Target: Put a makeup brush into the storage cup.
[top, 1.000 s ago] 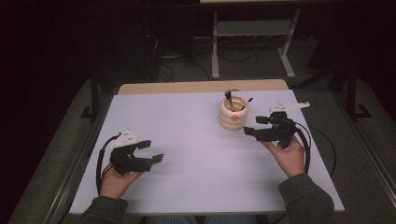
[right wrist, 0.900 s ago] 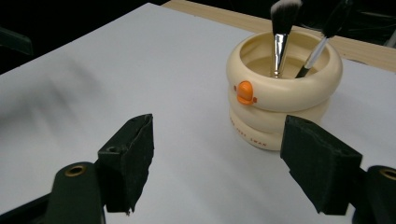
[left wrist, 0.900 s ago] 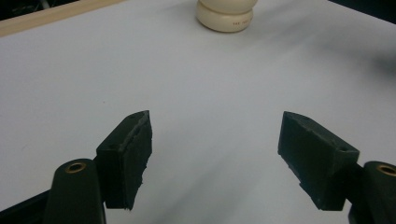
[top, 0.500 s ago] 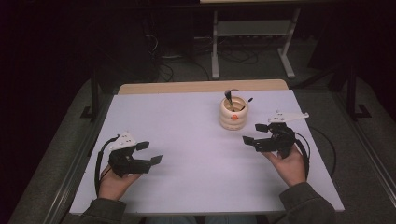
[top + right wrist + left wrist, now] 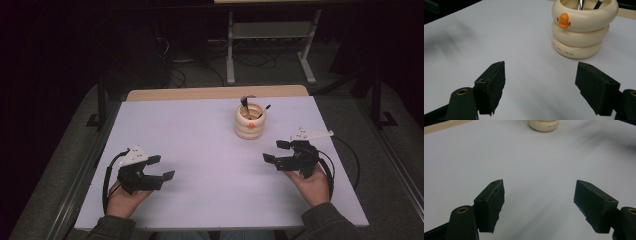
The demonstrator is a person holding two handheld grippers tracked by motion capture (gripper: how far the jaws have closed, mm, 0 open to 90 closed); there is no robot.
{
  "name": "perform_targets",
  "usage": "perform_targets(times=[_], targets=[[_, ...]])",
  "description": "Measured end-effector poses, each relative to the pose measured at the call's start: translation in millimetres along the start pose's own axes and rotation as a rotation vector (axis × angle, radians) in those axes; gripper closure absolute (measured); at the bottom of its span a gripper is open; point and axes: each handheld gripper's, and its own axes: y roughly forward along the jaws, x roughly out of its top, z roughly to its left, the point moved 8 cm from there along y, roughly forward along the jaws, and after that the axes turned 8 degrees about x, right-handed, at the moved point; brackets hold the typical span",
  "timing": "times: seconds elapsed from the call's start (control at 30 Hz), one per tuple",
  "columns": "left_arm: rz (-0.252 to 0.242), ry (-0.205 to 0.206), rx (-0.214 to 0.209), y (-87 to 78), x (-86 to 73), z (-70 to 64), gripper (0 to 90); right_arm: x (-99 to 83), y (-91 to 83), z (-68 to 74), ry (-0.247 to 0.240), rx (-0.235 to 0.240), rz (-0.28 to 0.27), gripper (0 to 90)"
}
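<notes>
A cream ringed holder (image 5: 249,121) with an orange duck bill stands on the white table (image 5: 200,145), right of centre at the back, with dark utensils standing in it. My left gripper (image 5: 161,168) hovers open at the front left, nothing between its jaws; its own view catches the holder's base (image 5: 543,125) far ahead. My right gripper (image 5: 275,151) is open at the front right, below and right of the holder. In the right gripper view the holder (image 5: 584,27) stands ahead and to the right of the open gripper (image 5: 540,85).
A wooden strip (image 5: 215,93) runs along the table's far edge. Beyond it on the dark floor stand a white metal frame (image 5: 270,45) and cables. Black cables (image 5: 345,160) trail from my right gripper toward the table's right edge.
My right gripper has drawn back from the holder toward the front edge. My left gripper has barely moved. Both stayed open.
</notes>
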Motion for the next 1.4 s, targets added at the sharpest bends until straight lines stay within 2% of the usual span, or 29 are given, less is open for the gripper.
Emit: perform_targets(times=[0.37,0.73,0.9,0.93,1.27,1.3,1.4], targets=[[0.010,-0.009,-0.010,-1.4,-9.8,-4.6,23.7,-11.7,-2.5,2.0,0.009,0.006,-0.008,22.1],[0.025,0.002,-0.010,-2.5,-17.8,-5.9,23.7,-20.8,-8.1,3.6,0.018,0.005,-0.010,22.1],[0.021,-0.008,-0.011,-2.1,-19.9,-6.3,23.8,-23.9,-8.1,3.2,0.014,0.003,-0.008,22.1],[0.027,0.003,-0.011,-2.0,-21.3,-6.1,23.8,-24.7,-8.3,2.6,0.010,0.001,-0.007,22.1],[0.036,0.000,-0.011,0.7,-28.7,-4.8,23.9,-32.3,-17.8,1.2,0.012,-0.010,-0.020,21.6],[0.043,0.016,-0.011,1.2,-30.0,-3.6,23.9,-32.5,-18.3,1.3,0.011,-0.007,-0.024,21.5],[0.041,0.016,-0.017,1.3,-30.1,-3.8,23.8,-34.9,-18.4,1.9,0.005,-0.007,-0.019,20.7]])
